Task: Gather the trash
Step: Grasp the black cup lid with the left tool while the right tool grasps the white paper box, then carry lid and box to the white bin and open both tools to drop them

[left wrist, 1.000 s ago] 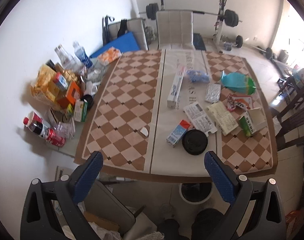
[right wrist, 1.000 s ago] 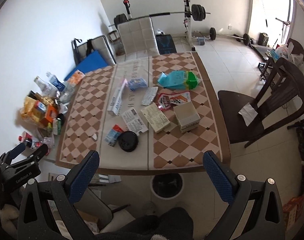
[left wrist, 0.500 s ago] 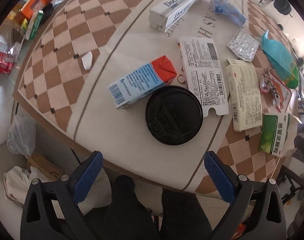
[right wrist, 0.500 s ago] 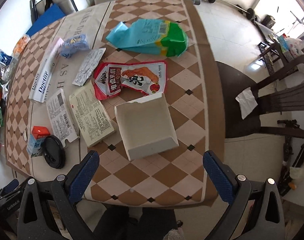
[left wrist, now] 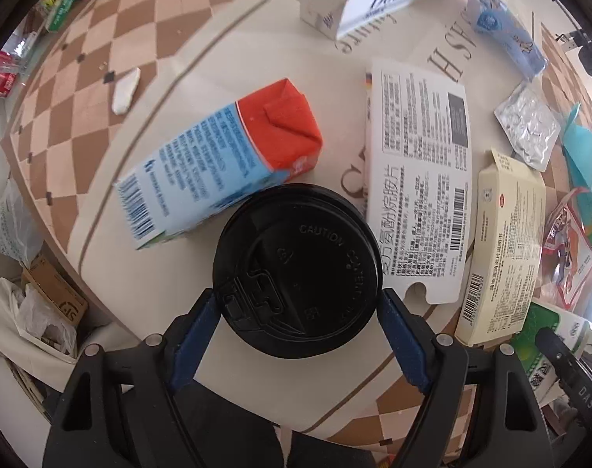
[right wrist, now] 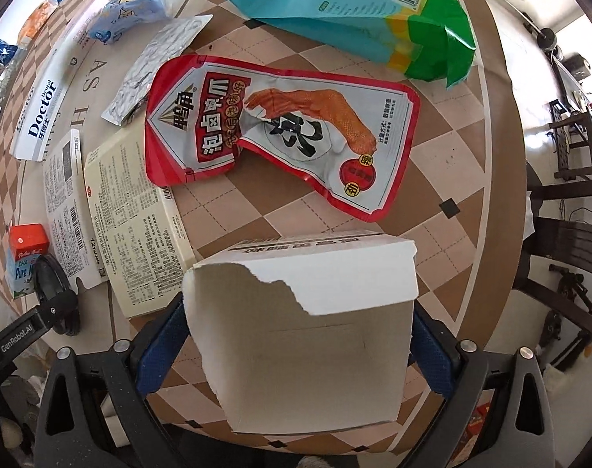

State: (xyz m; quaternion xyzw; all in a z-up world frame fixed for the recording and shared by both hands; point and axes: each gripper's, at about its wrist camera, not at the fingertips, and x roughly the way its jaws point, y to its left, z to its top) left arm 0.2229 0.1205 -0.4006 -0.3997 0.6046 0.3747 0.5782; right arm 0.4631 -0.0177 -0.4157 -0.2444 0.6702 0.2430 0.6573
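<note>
Both grippers are pointed straight down at the table [right wrist: 467,124], each with something between its closing jaws. The left gripper [left wrist: 300,312] is set around the black lid [left wrist: 298,269], which lies flat near the table's front edge, just beside the milk carton [left wrist: 222,167]; the blue pads look to be touching the rim, though real pressure can't be told. The milk carton lies on its side, long axis slanted, red end toward the table's middle. The right gripper [right wrist: 296,335] is straddled over the torn white box [right wrist: 307,331], open side up, pads right at its walls.
</note>
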